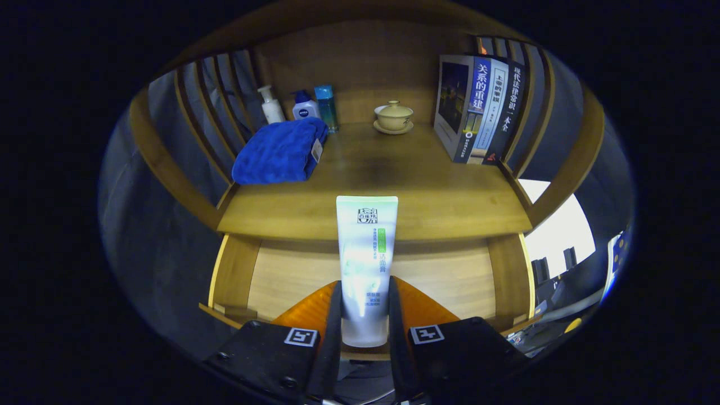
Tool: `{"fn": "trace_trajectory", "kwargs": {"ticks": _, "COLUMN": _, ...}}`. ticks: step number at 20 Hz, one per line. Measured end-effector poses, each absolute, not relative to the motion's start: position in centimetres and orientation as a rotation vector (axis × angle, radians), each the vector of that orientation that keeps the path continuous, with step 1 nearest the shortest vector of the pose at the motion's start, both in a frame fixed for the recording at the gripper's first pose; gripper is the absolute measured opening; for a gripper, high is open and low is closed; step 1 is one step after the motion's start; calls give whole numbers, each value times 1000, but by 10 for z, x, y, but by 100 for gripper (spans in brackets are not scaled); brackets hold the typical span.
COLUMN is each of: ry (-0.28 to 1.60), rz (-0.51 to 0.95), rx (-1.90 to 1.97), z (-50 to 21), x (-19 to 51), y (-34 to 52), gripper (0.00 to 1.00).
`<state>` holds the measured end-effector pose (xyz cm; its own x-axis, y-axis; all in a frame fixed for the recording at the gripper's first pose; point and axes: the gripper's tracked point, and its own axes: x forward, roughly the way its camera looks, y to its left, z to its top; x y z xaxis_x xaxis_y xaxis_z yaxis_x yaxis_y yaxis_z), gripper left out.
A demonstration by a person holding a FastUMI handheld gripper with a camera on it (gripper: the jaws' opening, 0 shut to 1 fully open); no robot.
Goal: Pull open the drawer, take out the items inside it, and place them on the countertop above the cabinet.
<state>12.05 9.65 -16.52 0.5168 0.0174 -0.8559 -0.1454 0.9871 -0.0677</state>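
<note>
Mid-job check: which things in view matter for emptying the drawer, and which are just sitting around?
Job: white tube, clamped in the claw; open drawer; countertop.

Lying about: blue towel, three bottles, lidded cup on a saucer, books.

I see the wooden countertop (pixel 427 191) carrying a folded blue towel (pixel 280 152) at its left edge, three bottles (pixel 301 107) in the back left corner, a lidded cup on a saucer (pixel 394 117) at the back, and books (pixel 478 112) upright along the right edge.
</note>
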Motion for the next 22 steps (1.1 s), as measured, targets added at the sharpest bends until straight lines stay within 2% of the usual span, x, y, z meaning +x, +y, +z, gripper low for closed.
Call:
{"fn": "trace_trajectory", "kwargs": {"ticks": 9, "ry": 992, "rz": 66, "rx": -99, "z": -181, "x": 216, "y": 129, "gripper": 46}}
{"fn": "trace_trajectory", "kwargs": {"ticks": 14, "ry": 1021, "rz": 47, "rx": -76, "z": -207, "x": 244, "y": 133, "gripper": 46}}
{"fn": "trace_trajectory", "kwargs": {"ticks": 21, "ry": 981, "rz": 80, "rx": -89, "z": -196, "x": 237, "y": 140, "gripper": 61}}
{"fn": "trace_trajectory", "kwargs": {"ticks": 22, "ry": 971, "rz": 84, "rx": -91, "z": -192, "x": 234, "y": 140, "gripper": 67}}
